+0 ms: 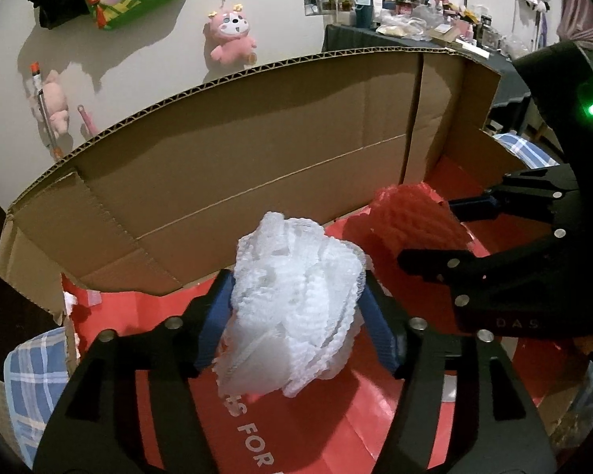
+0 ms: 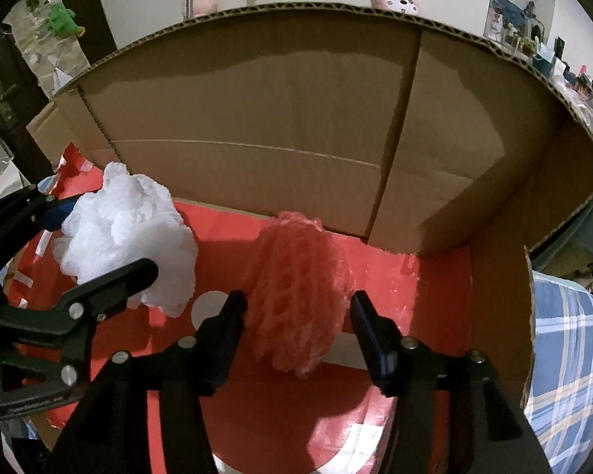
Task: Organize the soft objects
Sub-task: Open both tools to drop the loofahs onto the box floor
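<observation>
My left gripper [image 1: 298, 316] is shut on a white foam net wad [image 1: 296, 308], held above the red floor of a cardboard box [image 1: 257, 138]. The wad also shows in the right wrist view [image 2: 126, 233] with the left gripper [image 2: 99, 245] around it. My right gripper [image 2: 298, 331] stands open around a red foam net wad [image 2: 300, 296]; its left finger touches the wad, its right finger stands slightly apart. In the left wrist view the red wad [image 1: 411, 217] lies between the right gripper's fingers [image 1: 435, 233].
The box has tall brown walls [image 2: 257, 118] and a red printed sheet [image 2: 296, 414] on its floor. Blue plaid cloth [image 2: 565, 355] lies outside the box. Plush toys [image 1: 233, 35] hang on the wall; a cluttered table [image 1: 435, 19] stands behind.
</observation>
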A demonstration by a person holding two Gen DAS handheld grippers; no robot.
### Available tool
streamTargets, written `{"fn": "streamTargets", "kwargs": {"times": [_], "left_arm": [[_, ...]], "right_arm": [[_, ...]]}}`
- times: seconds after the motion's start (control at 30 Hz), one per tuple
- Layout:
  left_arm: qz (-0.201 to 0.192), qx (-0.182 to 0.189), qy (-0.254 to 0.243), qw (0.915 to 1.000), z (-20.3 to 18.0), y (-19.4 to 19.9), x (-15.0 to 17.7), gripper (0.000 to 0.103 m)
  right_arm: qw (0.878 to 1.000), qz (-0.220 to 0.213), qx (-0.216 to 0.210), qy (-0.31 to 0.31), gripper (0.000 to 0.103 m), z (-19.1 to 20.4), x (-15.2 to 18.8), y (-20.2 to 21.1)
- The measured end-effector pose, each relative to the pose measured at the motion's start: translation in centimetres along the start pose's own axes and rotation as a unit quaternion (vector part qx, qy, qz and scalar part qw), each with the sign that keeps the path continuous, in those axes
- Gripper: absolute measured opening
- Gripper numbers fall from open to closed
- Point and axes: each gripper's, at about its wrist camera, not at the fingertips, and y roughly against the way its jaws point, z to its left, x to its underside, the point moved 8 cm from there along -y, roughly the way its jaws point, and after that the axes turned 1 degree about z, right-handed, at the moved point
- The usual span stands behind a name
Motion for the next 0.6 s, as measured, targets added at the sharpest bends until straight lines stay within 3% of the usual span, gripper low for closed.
{"fn": "streamTargets", "kwargs": {"times": [0.07, 0.33, 0.6], "left_arm": [[-0.001, -0.004, -0.003, 1.0000, 0.0, 0.1, 0.0, 0.068], [-0.005, -0.014, -0.010, 0.9998, 0.4, 0.6, 0.1, 0.074], [-0.012, -0.007, 0.007, 0.9999, 0.8, 1.2, -0.2, 0.080]], "right_arm": [[1.000, 0.001, 0.002, -0.001, 0.070, -0.2, -0.2, -0.1], [1.000, 0.000, 0.018, 0.004, 0.077, -0.2, -0.6, 0.3], [0.999, -0.004, 0.031, 0.017, 0.077, 0.8, -0.8, 1.1]]}}
